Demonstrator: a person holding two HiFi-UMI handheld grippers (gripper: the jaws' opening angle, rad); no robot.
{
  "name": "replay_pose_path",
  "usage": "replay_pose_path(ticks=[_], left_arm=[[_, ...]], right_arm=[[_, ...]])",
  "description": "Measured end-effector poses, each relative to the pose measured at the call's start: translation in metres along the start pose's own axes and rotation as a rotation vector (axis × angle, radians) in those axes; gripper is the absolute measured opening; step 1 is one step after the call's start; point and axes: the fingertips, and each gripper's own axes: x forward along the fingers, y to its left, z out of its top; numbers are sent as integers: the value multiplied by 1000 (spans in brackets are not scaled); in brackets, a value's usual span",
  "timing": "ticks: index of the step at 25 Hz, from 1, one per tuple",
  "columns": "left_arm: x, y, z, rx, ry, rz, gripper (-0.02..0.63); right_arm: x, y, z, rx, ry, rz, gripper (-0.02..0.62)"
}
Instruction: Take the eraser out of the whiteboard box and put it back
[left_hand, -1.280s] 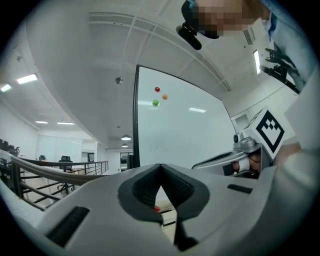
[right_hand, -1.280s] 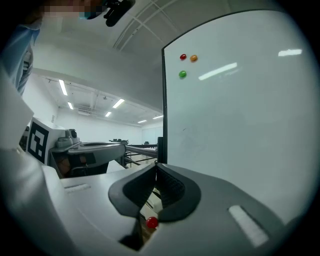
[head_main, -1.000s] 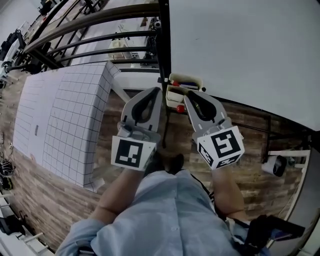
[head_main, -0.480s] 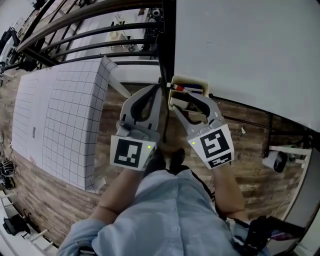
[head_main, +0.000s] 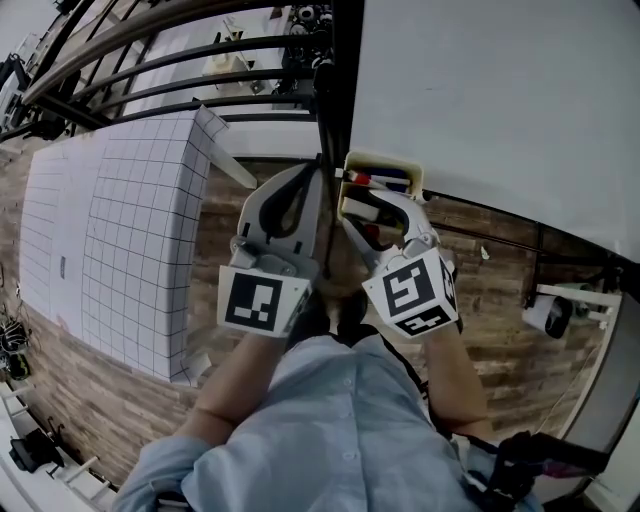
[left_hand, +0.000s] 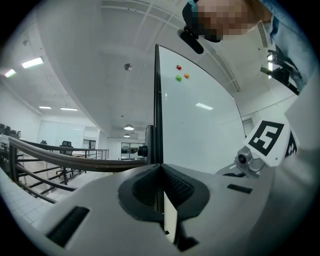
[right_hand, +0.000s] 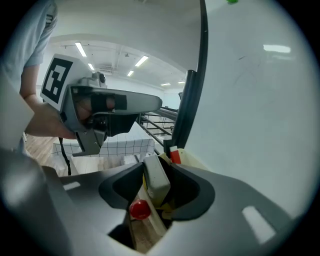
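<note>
The cream whiteboard box (head_main: 378, 165) hangs at the lower corner of the whiteboard (head_main: 500, 100), with a red-capped marker (head_main: 362, 179) lying in it. My right gripper (head_main: 375, 216) tips down into the box. In the right gripper view its jaws (right_hand: 160, 172) stand spread on either side of the beige eraser (right_hand: 156, 181), which sits upright in the box (right_hand: 195, 161); a gap shows on the eraser's right side. A red round knob (right_hand: 140, 209) lies just below it. My left gripper (head_main: 318, 172) is shut and empty, level beside the board's dark frame (left_hand: 156, 110).
A large gridded white panel (head_main: 130, 220) lies on the wood floor to the left. Dark railings (head_main: 200, 40) run behind it. A small white device (head_main: 548, 312) sits on the floor at right. Coloured magnets (left_hand: 179, 67) stick high on the whiteboard.
My right gripper has gone from shut to spread wide and has dropped and tilted down into the box, around the eraser. The left gripper has shifted a little and stays shut.
</note>
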Motion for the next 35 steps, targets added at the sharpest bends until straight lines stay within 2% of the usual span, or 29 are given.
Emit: replay_pose_path(ticks=[9,22,30,35], left_arm=[[-4,-4,8,18,-3,-21,-2],[-38,-21,42,59,-69,-60,-2],[-45,-33,61,65,-124,-79,-2],[-47,-38,63,117,-116,-70,-2]], right_arm=[[-11,-5,13,41,-57,-21,141],[-88,-20,79,134,-305,-134,138],[-108,-20,87,103,-331,-167,138],[-113,-22,87,102,-341,-173,138]])
